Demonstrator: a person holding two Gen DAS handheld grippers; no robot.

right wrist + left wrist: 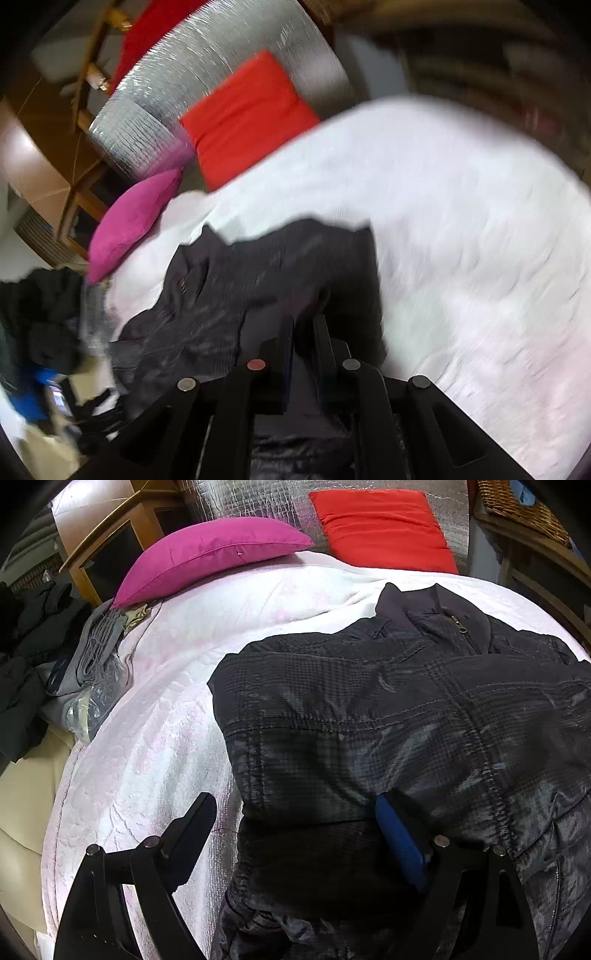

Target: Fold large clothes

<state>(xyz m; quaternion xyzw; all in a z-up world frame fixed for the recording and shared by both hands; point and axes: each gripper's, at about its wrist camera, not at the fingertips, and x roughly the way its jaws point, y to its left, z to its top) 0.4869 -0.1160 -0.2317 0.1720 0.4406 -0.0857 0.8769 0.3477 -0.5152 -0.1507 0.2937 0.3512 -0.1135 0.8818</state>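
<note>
Left wrist view: a bed [155, 716] under a white quilted cover carries a dark padded jacket [406, 716], collar toward the head end. A pink cushion [207, 554] lies flat and a red cushion [384, 528] leans on a silver foil panel [258, 502]. Dark clothes [26, 642] are heaped at the left edge, beside wooden furniture [110, 528]. Left gripper [295, 812]: jaws spread. Right wrist view is blurred; the right gripper [303, 325] appears to be pinching jacket fabric.

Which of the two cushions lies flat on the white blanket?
The magenta cushion lies flat on the white blanket. The red cushion stands leaning against the silver backing instead.
</note>
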